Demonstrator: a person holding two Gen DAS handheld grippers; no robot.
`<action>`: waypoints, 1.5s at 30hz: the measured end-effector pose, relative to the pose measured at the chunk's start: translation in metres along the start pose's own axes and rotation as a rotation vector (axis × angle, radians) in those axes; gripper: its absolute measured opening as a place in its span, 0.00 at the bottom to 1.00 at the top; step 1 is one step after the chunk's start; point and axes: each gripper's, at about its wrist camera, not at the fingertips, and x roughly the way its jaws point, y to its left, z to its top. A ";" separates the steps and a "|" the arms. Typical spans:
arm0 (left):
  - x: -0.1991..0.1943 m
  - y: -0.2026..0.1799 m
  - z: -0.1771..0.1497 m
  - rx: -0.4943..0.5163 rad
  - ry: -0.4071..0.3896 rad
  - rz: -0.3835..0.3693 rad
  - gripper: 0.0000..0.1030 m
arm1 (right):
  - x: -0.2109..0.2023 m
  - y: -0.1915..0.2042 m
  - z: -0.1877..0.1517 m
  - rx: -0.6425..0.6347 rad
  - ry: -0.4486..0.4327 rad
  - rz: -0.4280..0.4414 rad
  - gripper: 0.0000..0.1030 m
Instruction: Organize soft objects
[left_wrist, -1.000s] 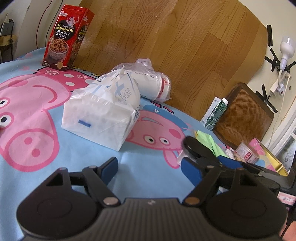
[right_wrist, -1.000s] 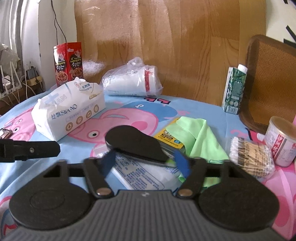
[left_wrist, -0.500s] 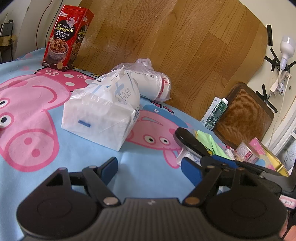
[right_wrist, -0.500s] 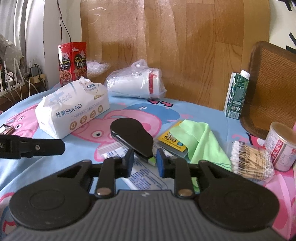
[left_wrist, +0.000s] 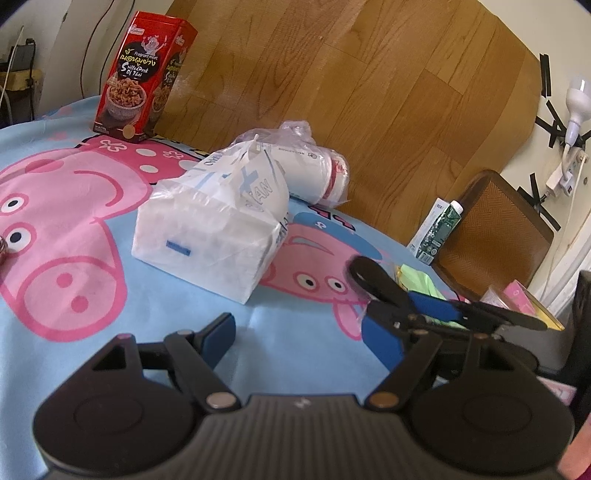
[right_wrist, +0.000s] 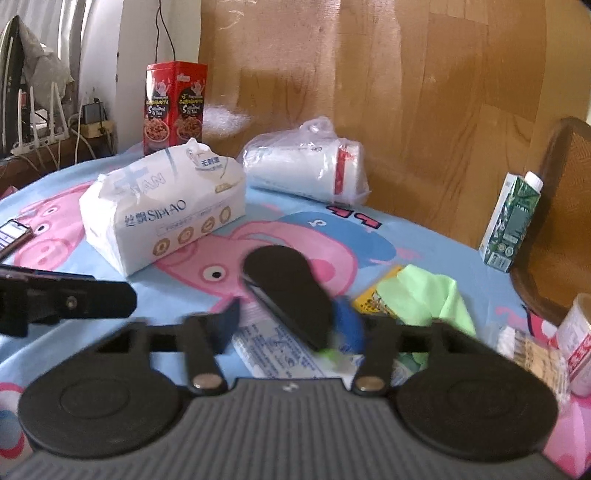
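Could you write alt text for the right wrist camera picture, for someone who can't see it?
A handheld right gripper, its blue-padded fingers spread, reaches over a flat black oval object on a cartoon-pig tablecloth. Behind lie a white tissue pack, bagged paper cups, a red snack box, a green cloth and a green carton.

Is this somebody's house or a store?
Most likely somebody's home. The table wears a cartoon pig tablecloth, and everyday things lie on it: a pack of tissues, a red snack box, and a small milk carton. A woven-back chair stands beside it.
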 end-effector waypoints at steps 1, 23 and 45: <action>0.000 0.000 0.000 0.000 0.000 0.000 0.76 | 0.000 0.001 0.000 -0.006 -0.002 -0.003 0.43; 0.002 -0.006 -0.001 0.038 0.015 0.000 0.84 | -0.086 0.042 -0.045 -0.196 0.000 0.104 0.40; 0.008 -0.024 -0.007 0.154 0.048 0.041 0.90 | -0.129 0.018 -0.084 0.028 -0.008 0.037 0.51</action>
